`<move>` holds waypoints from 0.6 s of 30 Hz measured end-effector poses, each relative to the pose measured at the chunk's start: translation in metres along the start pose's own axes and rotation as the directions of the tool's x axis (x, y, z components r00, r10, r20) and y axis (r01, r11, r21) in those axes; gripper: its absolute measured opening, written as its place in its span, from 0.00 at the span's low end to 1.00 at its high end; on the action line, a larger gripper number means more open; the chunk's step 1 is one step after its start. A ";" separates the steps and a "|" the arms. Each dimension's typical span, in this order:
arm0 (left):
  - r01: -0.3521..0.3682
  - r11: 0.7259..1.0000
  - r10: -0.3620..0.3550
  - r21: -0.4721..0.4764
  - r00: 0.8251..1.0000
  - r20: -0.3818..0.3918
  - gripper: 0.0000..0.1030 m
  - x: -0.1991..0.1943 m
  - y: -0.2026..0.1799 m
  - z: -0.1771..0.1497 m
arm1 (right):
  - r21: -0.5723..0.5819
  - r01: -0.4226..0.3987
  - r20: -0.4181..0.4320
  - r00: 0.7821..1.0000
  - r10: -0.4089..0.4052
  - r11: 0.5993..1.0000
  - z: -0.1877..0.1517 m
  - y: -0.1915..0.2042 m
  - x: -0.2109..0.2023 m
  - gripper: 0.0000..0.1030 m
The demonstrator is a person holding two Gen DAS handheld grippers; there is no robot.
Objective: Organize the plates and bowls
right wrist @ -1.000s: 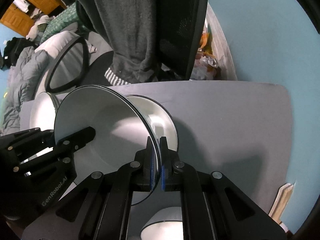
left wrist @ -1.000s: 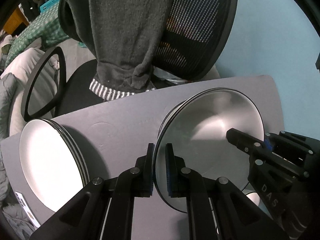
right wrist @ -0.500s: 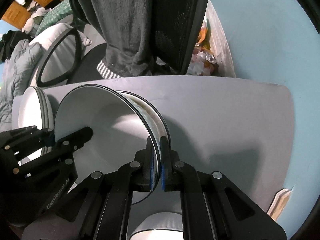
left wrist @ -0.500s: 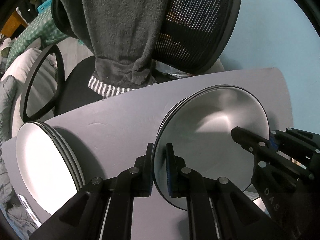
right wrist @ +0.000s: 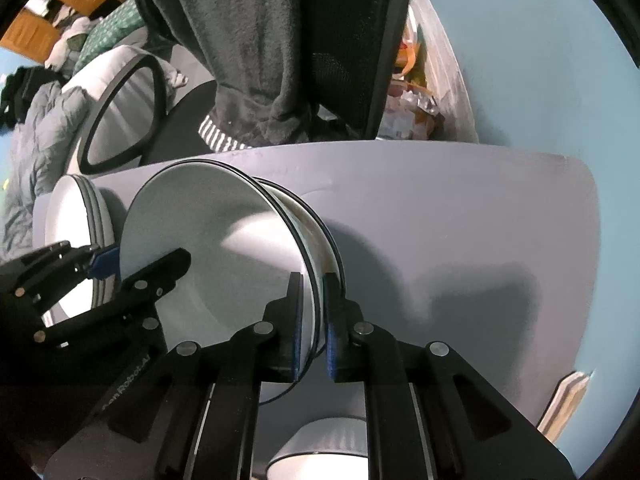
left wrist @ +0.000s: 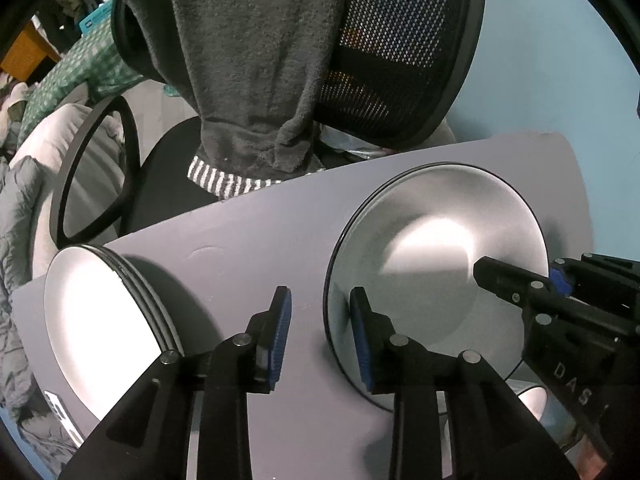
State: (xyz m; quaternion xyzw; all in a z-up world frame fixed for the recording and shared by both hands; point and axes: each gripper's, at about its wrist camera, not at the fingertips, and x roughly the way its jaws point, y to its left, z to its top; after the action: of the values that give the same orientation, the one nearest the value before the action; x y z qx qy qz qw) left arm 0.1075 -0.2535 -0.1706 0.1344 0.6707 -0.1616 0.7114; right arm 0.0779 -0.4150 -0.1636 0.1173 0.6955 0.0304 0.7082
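- Grey table (left wrist: 280, 232) stands before a pale blue wall, with a mesh office chair (left wrist: 400, 52) behind it and a dark sweater (left wrist: 248, 60) draped over the chair.
- Left gripper (left wrist: 320, 336) has its fingers spread apart; the rim of the bowl (left wrist: 436, 264) sits between them, by the right finger.
- Right gripper (right wrist: 312, 328) straddles the bowl's opposite rim, its pads slightly parted.
- That bowl rests on other bowls on the table.
- Stack of plates (left wrist: 100, 320) lies to the left.

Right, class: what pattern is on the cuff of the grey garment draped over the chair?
White-and-grey stripes on the cuff, clearest in the left wrist view.
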 end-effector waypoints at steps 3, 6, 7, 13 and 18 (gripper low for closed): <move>-0.004 1.000 0.004 -0.004 1.000 0.010 0.34 -0.004 0.002 -0.002 | 0.015 -0.017 0.002 1.000 0.017 1.000 -0.001 -0.001 -0.003 0.15; -0.007 1.000 0.007 -0.004 1.000 0.018 0.35 -0.007 0.002 -0.004 | 0.023 -0.019 0.002 1.000 0.019 1.000 -0.002 0.001 -0.004 0.18; -0.008 1.000 0.008 -0.005 1.000 0.020 0.35 -0.008 0.002 -0.004 | 0.027 -0.017 0.002 1.000 0.017 1.000 -0.003 0.002 -0.005 0.18; -0.007 1.000 0.007 -0.008 0.999 0.044 0.35 -0.018 0.006 -0.010 | 0.041 -0.014 0.012 1.000 0.013 0.999 -0.004 0.002 -0.011 0.21; 0.013 1.000 -0.012 -0.008 0.997 0.081 0.45 -0.030 0.007 -0.015 | 0.034 0.006 0.023 1.000 -0.007 0.999 -0.006 0.002 -0.016 0.28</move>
State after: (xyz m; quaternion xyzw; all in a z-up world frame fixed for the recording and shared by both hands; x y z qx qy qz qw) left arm 0.0955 -0.2394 -0.1416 0.1205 0.6428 -0.1683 0.7376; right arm 0.0713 -0.4153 -0.1476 0.1277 0.6881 0.0149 0.7141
